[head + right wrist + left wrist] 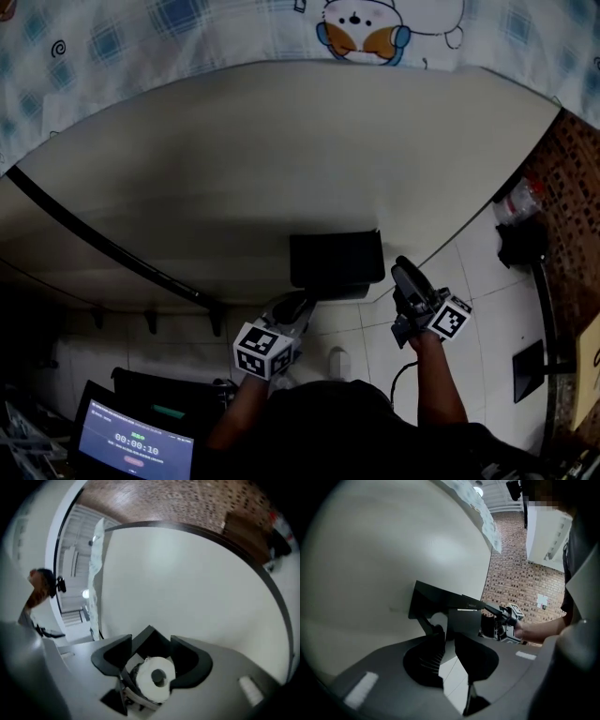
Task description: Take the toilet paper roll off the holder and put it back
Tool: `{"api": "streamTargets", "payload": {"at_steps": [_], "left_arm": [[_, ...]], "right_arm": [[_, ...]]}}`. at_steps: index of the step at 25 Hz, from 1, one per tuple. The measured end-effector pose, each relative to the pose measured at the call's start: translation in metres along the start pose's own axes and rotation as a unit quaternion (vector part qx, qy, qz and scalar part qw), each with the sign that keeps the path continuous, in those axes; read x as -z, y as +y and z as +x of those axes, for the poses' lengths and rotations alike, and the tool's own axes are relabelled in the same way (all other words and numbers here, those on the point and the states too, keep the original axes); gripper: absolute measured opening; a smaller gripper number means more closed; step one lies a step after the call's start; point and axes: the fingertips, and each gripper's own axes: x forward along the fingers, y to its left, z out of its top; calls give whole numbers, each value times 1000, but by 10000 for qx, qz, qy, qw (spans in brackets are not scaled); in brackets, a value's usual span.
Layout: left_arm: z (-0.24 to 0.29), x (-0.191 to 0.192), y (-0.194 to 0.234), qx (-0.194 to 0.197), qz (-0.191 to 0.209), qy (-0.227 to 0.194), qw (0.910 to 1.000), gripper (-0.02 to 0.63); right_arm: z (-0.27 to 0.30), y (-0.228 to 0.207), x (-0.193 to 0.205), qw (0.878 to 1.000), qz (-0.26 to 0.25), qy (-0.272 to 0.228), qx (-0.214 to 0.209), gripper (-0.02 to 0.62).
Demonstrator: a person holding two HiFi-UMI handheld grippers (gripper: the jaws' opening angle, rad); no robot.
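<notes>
A black holder (336,262) is mounted low on a plain white wall (281,141), with bare wall above it at 12 o'clock and white floor tiles (469,272) open below and toward 4 o'clock. The left gripper (298,305) is held at the holder's 7 o'clock corner and the right gripper (403,272) just off its 3 o'clock edge, near it. A dark rail (103,244) is seen running along the wall toward 9 o'clock, well apart from both.

In the right gripper view, the toilet paper roll (157,679) is seen end-on under the holder (149,633). Its hollow core is turned toward the camera, and its long axis is laid along the line of the right gripper (151,644). The jaws are spread wide to either side of the roll; contact cannot be made out.

In the left gripper view, the left gripper (449,639) is held narrowly apart on nothing, with the holder (440,597) at 12 o'clock and the right gripper (504,620) at 3 o'clock.
</notes>
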Motion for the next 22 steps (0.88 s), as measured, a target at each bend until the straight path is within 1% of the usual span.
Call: {"api": "streamTargets", "payload": {"at_steps": [1, 3, 5, 6, 8, 9, 10, 12, 13, 15, 16, 18, 19, 20, 21, 22], "left_arm": [[1, 0, 1, -5, 15, -26, 10000, 86], [0, 0, 2, -12, 5, -78, 10000, 87], [-7, 0, 4, -89, -59, -127, 9999, 95], [-10, -1, 7, -153, -79, -158, 9997, 95], [-15, -5, 14, -331, -57, -266, 9991, 95], [-19, -10, 18, -448, -27, -376, 9983, 85], [-26, -16, 22, -558, -4, -535, 9970, 18], [-43, -31, 28, -717, 67, -893, 9934, 17], [-50, -40, 32, -842, 163, -1052, 9907, 17], [-63, -64, 39, -1321, 483, -1293, 9816, 17], [-70, -76, 43, -1635, 698, -1376, 9744, 17], [-82, -95, 49, -2216, 1164, -1511, 9563, 17], [-87, -104, 48, -2435, 1344, -1585, 9474, 17], [-92, -112, 46, -2582, 1475, -1679, 9399, 17], [-96, -120, 43, -2661, 1563, -1783, 9343, 17], [-99, -126, 39, -2693, 1618, -1882, 9305, 17]], "right_arm": [[0, 4, -6, 9983, -548, 29, 214, 228], [-2, 14, -18, 9869, -1495, -11, 601, 162], [-3, 28, -28, 9737, -2135, -68, 791, 49], [-3, 34, -33, 9681, -2364, -86, 831, 40], [0, 45, -40, 9561, -2794, -101, 875, 0], [2, 51, -42, 9496, -3011, -90, 867, 0], [5, 59, -41, 9432, -3217, -63, 832, 0], [12, 77, -36, 9304, -3593, 35, 719, 0], [17, 85, -32, 9233, -3782, 96, 662, 0], [28, 97, -29, 9063, -4173, 198, 635, 0], [32, 100, -28, 8968, -4363, 220, 696, 0], [38, 108, -28, 8810, -4642, 168, 896, 2], [39, 112, -27, 8765, -4707, 111, 998, 2], [39, 115, -27, 8745, -4725, 54, 1090, 2], [39, 117, -26, 8742, -4712, 4, 1173, 2], [39, 118, -24, 8746, -4686, -34, 1243, 2]]}}
